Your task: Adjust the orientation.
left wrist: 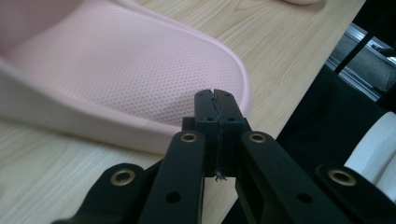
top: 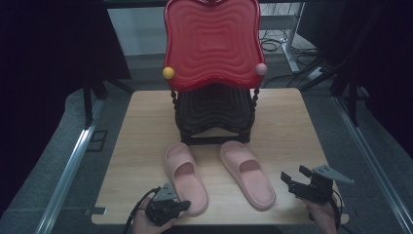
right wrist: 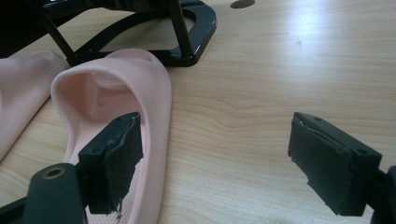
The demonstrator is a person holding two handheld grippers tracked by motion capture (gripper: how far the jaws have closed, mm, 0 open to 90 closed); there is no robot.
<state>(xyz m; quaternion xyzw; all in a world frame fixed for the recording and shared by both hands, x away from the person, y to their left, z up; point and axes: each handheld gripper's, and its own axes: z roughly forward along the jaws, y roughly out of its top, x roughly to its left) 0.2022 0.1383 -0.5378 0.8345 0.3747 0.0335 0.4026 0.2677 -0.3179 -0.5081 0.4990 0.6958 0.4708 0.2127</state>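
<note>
2 pale pink slippers (top: 219, 175), perforated insoles, lower centre of worktop (top: 292, 126). 1 red-and-black rack (top: 212, 73) behind. Left claw (top: 182, 204) pressed together, empty; right claw (top: 292, 176) spread.

Your left gripper (top: 181, 206) is matte black, with a grey three-cornered plate on top, a black cable looping off its back, and brass-ringed pivot holes plus small dark screws on the linkage arms in the left gripper view. Your right gripper (top: 295, 178) has the same black build and grey plate, and its fingers (right wrist: 122, 156) carry dark fabric-like pads with frayed, slightly peeling edges in the right gripper view. You wear dark clothing, and something white, maybe a sleeve or shoe, shows at the lower right of the left gripper view.
</note>
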